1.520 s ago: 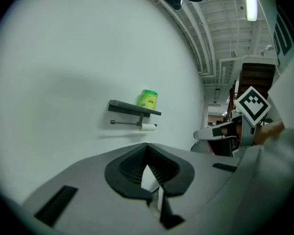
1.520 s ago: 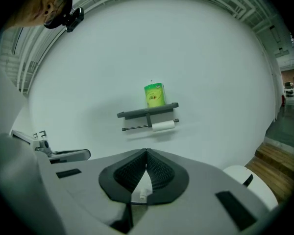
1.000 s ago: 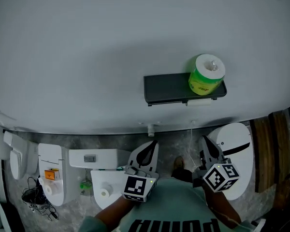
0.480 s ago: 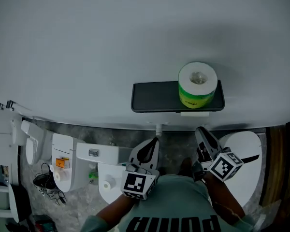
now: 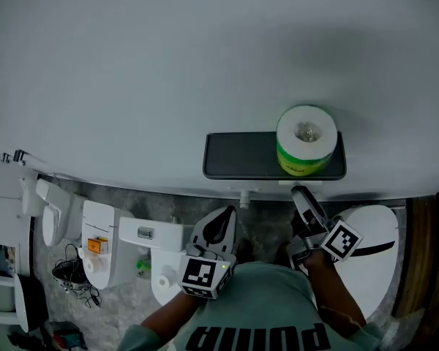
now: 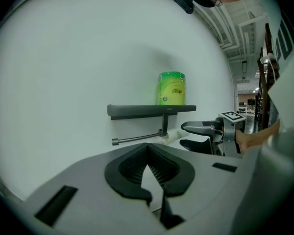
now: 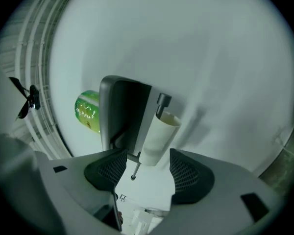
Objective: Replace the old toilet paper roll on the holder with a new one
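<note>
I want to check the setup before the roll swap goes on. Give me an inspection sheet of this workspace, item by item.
Surface: dark wall shelf, with a holder rod under it.
Job's things: new roll in green wrap stands upright at the shelf's right end; empty cardboard tube sits on the rod.
Clutter: nothing seen.
Tongs: left tongs shut and empty, short of the shelf; right tongs have jaws opening, with the tube's end between them and the pads off it.
Cables: black tangle on the floor, far left.
Surroundings: plain pale wall; white bathroom fixtures on the grey floor below.
</note>
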A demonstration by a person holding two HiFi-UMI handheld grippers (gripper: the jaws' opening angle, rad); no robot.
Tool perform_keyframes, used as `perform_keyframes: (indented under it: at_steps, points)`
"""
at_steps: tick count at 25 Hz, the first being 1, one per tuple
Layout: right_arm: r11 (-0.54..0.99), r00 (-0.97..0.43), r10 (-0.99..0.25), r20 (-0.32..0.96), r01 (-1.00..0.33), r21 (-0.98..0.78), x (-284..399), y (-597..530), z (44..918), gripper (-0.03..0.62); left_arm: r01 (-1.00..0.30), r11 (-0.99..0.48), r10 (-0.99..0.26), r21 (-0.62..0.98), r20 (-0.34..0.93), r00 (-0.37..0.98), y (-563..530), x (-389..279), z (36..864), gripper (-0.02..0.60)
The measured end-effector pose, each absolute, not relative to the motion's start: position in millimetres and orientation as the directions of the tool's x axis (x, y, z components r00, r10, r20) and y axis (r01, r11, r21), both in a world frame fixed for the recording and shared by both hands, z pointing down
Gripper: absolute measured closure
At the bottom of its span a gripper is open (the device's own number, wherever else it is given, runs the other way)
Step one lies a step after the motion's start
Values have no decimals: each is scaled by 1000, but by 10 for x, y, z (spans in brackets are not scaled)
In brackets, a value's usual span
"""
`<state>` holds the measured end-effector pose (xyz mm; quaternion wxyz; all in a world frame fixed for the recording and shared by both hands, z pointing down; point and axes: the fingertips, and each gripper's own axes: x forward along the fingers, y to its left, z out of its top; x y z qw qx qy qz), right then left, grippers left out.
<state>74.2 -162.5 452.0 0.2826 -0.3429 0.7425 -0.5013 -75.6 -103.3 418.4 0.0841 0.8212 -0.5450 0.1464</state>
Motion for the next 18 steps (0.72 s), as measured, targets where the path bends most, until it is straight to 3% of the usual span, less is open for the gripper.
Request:
perform_keyframes:
  at_steps: [13,18]
  points:
    - [215,-500,-855,-136,-105,-971,795,-1983,4597,324,-902,-427,-859,-70,343,380,-1244,-941,4143,577]
    - [211,-483,-866,-125,-126,-969,814,-1973,4557,388,-899,-435,-854,-59,345,391,-1304,-929,4149,577]
